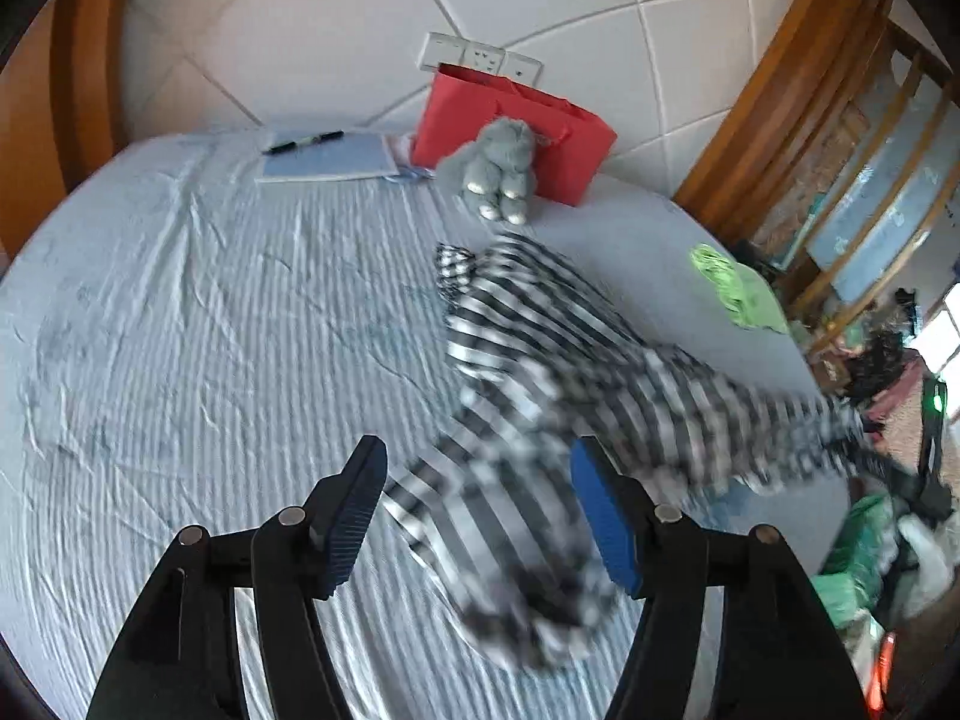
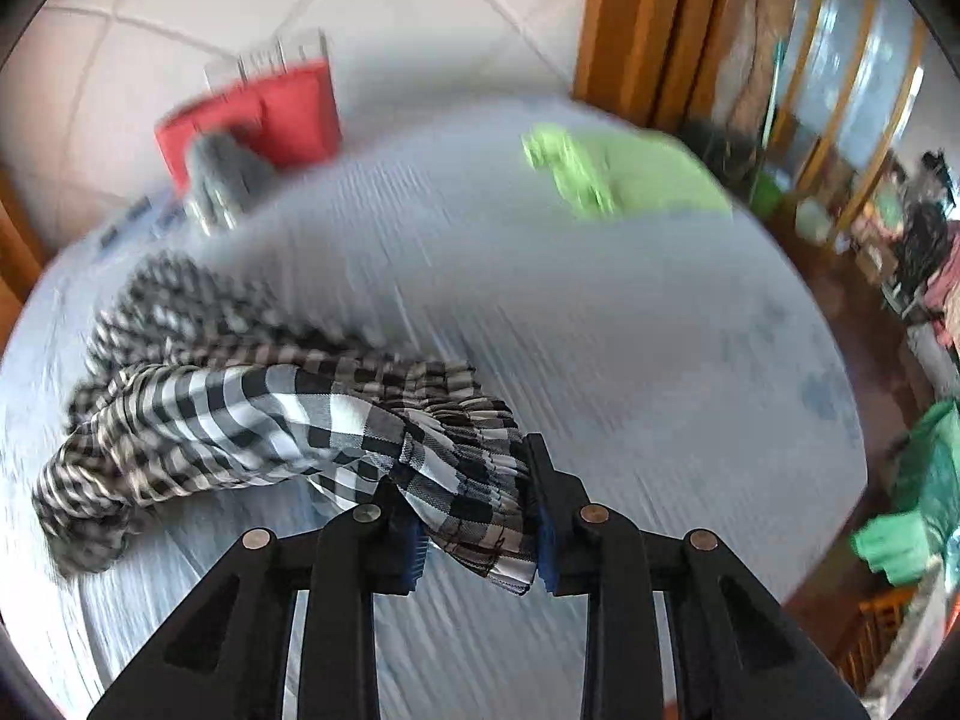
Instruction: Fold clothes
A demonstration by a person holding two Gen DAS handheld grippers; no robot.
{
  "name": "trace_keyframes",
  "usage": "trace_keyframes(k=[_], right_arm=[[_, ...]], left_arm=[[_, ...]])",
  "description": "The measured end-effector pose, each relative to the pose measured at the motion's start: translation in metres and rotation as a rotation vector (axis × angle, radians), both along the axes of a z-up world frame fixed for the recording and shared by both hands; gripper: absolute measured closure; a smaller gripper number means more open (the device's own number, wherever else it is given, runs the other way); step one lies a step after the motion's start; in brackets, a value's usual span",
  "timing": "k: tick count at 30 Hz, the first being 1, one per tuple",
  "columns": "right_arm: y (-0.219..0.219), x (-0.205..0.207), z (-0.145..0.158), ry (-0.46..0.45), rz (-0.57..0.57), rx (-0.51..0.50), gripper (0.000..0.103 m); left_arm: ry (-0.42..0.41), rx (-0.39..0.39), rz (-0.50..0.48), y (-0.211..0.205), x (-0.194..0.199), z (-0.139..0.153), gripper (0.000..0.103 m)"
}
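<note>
A black-and-white checked garment [image 1: 540, 372] lies crumpled on the pale blue bed sheet [image 1: 180, 330], blurred by motion. My left gripper [image 1: 480, 480] is open, its jaws spread wide, with part of the garment between and below them. My right gripper [image 2: 474, 492] is shut on a bunched edge of the checked garment [image 2: 252, 414] and holds it up off the sheet [image 2: 630, 330]. The rest of the cloth trails off to the left in the right wrist view.
A grey plush toy [image 1: 498, 168] sits against a red paper bag [image 1: 516, 120] at the bed's far side. A notebook with a pen [image 1: 324, 156] lies left of them. A folded green garment [image 1: 738, 288] lies at the right edge of the bed, also in the right wrist view [image 2: 630, 174]. Wooden furniture [image 1: 810, 120] and clutter stand to the right.
</note>
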State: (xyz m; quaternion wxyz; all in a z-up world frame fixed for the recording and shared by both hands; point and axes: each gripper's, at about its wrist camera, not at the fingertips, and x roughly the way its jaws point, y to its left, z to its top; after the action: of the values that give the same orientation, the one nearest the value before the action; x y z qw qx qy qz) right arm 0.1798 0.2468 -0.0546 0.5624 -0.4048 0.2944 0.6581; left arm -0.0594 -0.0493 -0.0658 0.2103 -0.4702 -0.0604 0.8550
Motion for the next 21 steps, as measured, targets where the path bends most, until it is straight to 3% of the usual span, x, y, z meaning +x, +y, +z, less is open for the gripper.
trace_keyframes(k=[4, 6, 8, 12, 15, 21], right_arm=[[-0.004, 0.010, -0.008, 0.022, 0.009, -0.033, 0.035], [-0.004, 0.016, -0.005, 0.042, 0.020, -0.018, 0.024], [-0.002, 0.023, 0.005, 0.070, 0.023, 0.017, 0.004], [0.019, 0.028, 0.026, 0.128, 0.036, 0.070, 0.003], [0.040, 0.017, 0.026, 0.100, 0.084, 0.074, 0.003], [0.086, -0.022, -0.026, 0.079, 0.173, -0.063, 0.003]], left_arm=[[-0.028, -0.044, 0.035, 0.010, -0.018, -0.014, 0.038], [-0.036, -0.061, 0.043, 0.018, -0.026, -0.021, 0.038], [-0.045, -0.067, 0.049, 0.027, -0.032, -0.027, 0.038], [-0.051, -0.094, 0.060, 0.043, -0.042, -0.039, 0.038], [-0.046, -0.114, 0.056, 0.057, -0.051, -0.045, 0.038], [-0.074, -0.150, 0.067, 0.083, -0.073, -0.066, 0.038]])
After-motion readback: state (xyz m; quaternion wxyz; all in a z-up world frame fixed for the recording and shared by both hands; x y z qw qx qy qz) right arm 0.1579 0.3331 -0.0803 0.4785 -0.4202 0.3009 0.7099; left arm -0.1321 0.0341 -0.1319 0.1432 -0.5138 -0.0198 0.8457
